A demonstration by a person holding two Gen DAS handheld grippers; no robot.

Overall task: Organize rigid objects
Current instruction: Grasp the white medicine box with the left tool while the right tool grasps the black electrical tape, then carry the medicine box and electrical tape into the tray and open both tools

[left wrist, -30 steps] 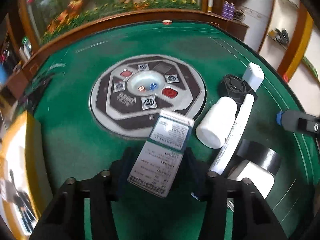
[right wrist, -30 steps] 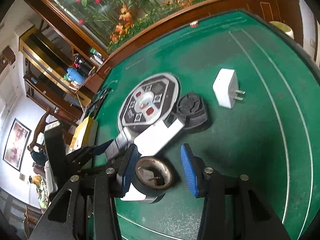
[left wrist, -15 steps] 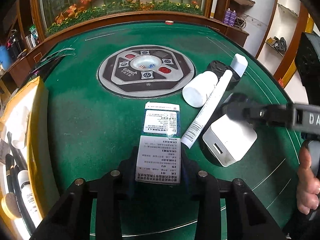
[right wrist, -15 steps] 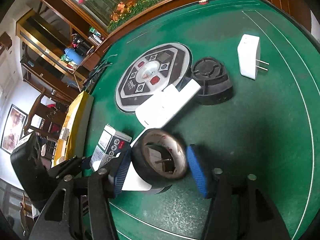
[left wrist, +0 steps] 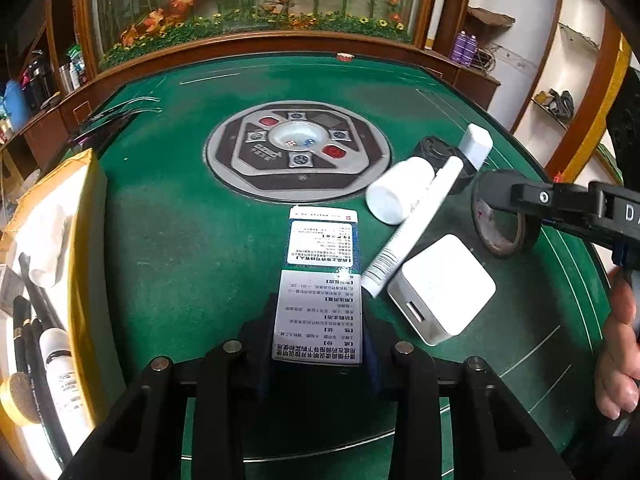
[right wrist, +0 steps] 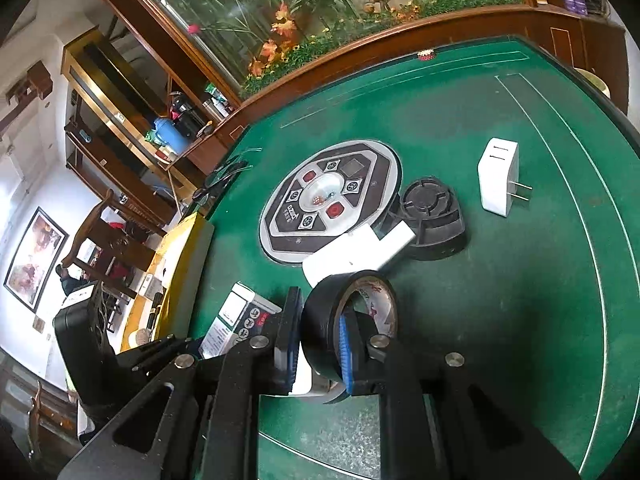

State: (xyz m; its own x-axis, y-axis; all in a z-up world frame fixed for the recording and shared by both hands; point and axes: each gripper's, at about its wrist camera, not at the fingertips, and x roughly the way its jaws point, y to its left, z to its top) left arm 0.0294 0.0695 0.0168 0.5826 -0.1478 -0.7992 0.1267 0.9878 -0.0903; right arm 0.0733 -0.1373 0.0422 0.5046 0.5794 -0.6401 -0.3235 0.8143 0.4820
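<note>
Nearest the right-wrist lens, the right claw [right wrist: 316,344] had snapped from half open to nearly shut within the last half second, pinching the wall of the black tape roll [right wrist: 348,320]: one blue pad sat inside the ring, the other outside. A second earlier the roll lay flat between wide pads; now it stood tilted on edge, which suggested a firm grip ready for lifting.

In the left-wrist view, at six o'clock, the left claw [left wrist: 318,344] had narrowed and settled on the near end of the medicine box [left wrist: 320,276], its far end resting on the green counter [left wrist: 160,240]. A second before, that box hung tilted over the central dice panel [left wrist: 298,152]; it had since come back toward the near edge.

At three o'clock lay the white charger block [left wrist: 442,286], with the white tube [left wrist: 416,220] angled toward one o'clock beside the white bottle [left wrist: 396,192]. Farther out at one o'clock stood the black round base [right wrist: 432,216] and, well apart, the white plug adapter [right wrist: 498,176]. At nine o'clock the yellow tray [left wrist: 90,220] already held small items, the likely destination for both held things
</note>
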